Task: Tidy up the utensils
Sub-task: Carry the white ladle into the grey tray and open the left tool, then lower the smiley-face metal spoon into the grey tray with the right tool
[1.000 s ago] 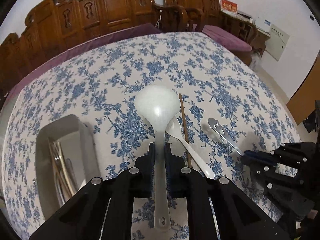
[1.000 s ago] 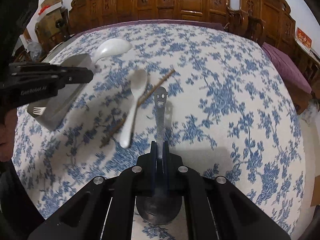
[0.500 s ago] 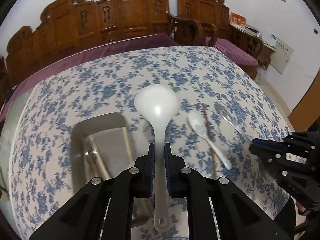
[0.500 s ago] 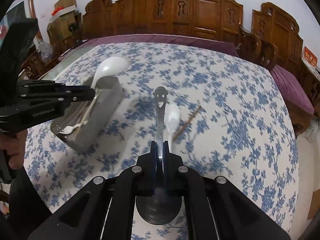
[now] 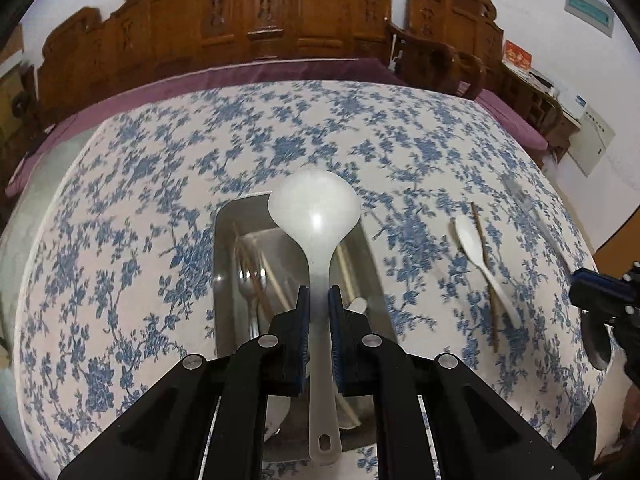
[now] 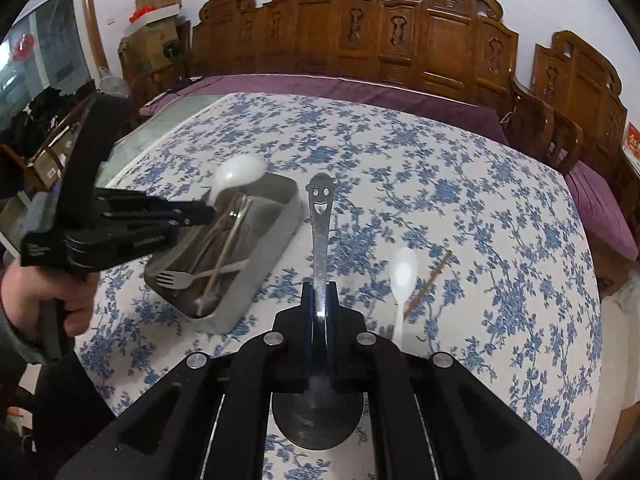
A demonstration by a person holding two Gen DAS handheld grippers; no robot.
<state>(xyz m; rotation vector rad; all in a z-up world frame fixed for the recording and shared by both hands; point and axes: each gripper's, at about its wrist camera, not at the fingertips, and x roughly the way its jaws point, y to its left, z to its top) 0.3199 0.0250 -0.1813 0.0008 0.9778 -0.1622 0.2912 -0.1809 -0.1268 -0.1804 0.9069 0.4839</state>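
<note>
Now over the steel tray (image 5: 224, 240), the left gripper (image 5: 318, 312) clamps one white ladle (image 5: 316, 216); only the right wrist view shows the right gripper (image 6: 320, 296) clamping one smiley-handled spoon (image 6: 320, 208).

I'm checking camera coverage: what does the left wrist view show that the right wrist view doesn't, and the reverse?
Only the left wrist view shows the white ladle full length, clamped in the left gripper, and the wall panel. Only the right wrist view shows the smiley-face metal spoon clamped by its handle in the right gripper, the hand holding the left gripper, and the cardboard boxes. Both show the steel tray with a fork inside, the white soup spoon, the wooden chopstick and the floral tablecloth.
</note>
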